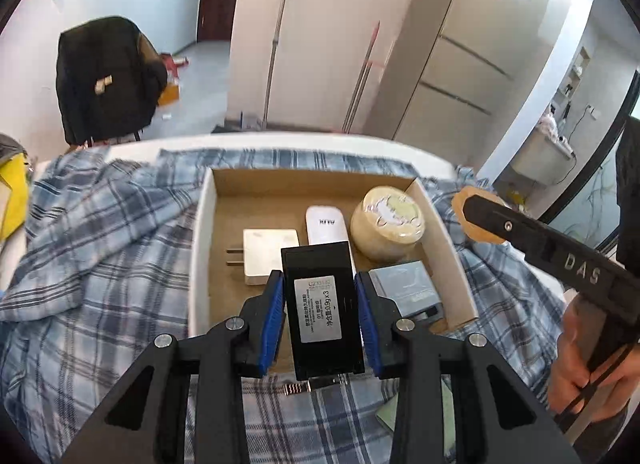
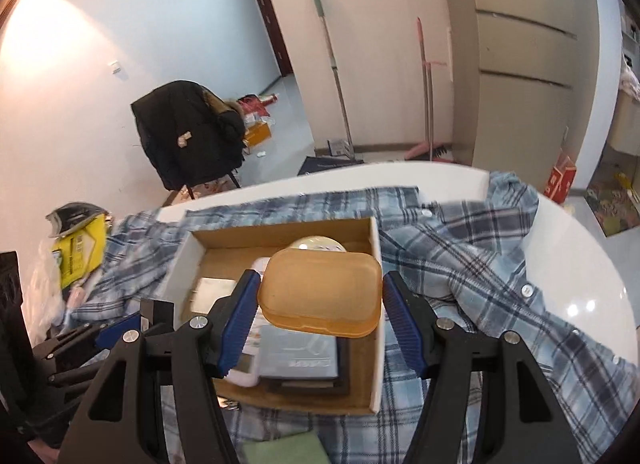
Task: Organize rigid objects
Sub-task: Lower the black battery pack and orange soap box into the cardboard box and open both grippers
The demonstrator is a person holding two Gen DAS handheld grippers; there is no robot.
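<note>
A shallow cardboard box (image 1: 202, 232) lies on a plaid shirt. In it lie a white plug adapter (image 1: 269, 250), a white oblong device (image 1: 325, 224), a round cream jar (image 1: 388, 224) and a grey flat box (image 1: 406, 284). My left gripper (image 1: 320, 304) is shut on a black labelled box (image 1: 320, 304) above the cardboard box's near part. My right gripper (image 2: 318, 314) is shut on an amber plastic case (image 2: 320, 292) and holds it over the cardboard box (image 2: 376, 256); it also shows in the left wrist view (image 1: 480, 216).
The plaid shirt (image 2: 480, 264) covers a white round table (image 2: 580, 264). A yellow bag (image 2: 78, 252) lies at the table's left. A green pad (image 2: 288, 450) lies near the front. A chair with a black coat (image 2: 188, 132) and brooms (image 2: 336, 72) stand beyond.
</note>
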